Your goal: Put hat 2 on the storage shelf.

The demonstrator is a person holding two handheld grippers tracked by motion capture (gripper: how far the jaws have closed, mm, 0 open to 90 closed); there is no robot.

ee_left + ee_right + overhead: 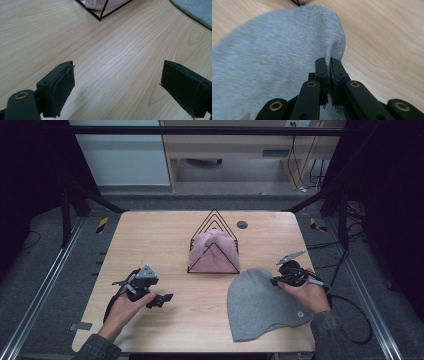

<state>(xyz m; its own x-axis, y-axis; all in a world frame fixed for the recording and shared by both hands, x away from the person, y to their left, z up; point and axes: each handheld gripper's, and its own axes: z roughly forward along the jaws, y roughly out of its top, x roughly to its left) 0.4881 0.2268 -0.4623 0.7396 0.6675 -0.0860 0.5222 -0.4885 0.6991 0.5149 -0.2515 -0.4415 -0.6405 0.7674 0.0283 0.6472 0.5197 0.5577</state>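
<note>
Inspector A: Nearest item first. The right gripper (328,65) is clamped on a thin fold at the edge of the flat grey knitted beanie (260,302), which lies on the near right part of the pale wooden tabletop (150,227). In the right gripper view the pinch takes in very little cloth.

Inspector B: Risk noted. In my judgement a lift from so thin a bite could let the knit slip free, and the cap would drop back in a heap. A one-sided lift would also leave most of the fabric dragging on the tabletop.

Inspector A: The left gripper (159,300) is released, jaws spread wide over bare wood at the near left, holding nothing. It is well apart from the beanie.

Inspector B: So there is no second hold. If the cap swings, its loose end may catch the rack.

Inspector A: Farther back, at mid-table, stands the black wire triangular rack (214,245). It holds a folded pink knitted cap (212,252), which takes up most of the frame.

Inspector B: Room for a second cap looks tight; pushing it in could tip or shift the light rack.
</note>
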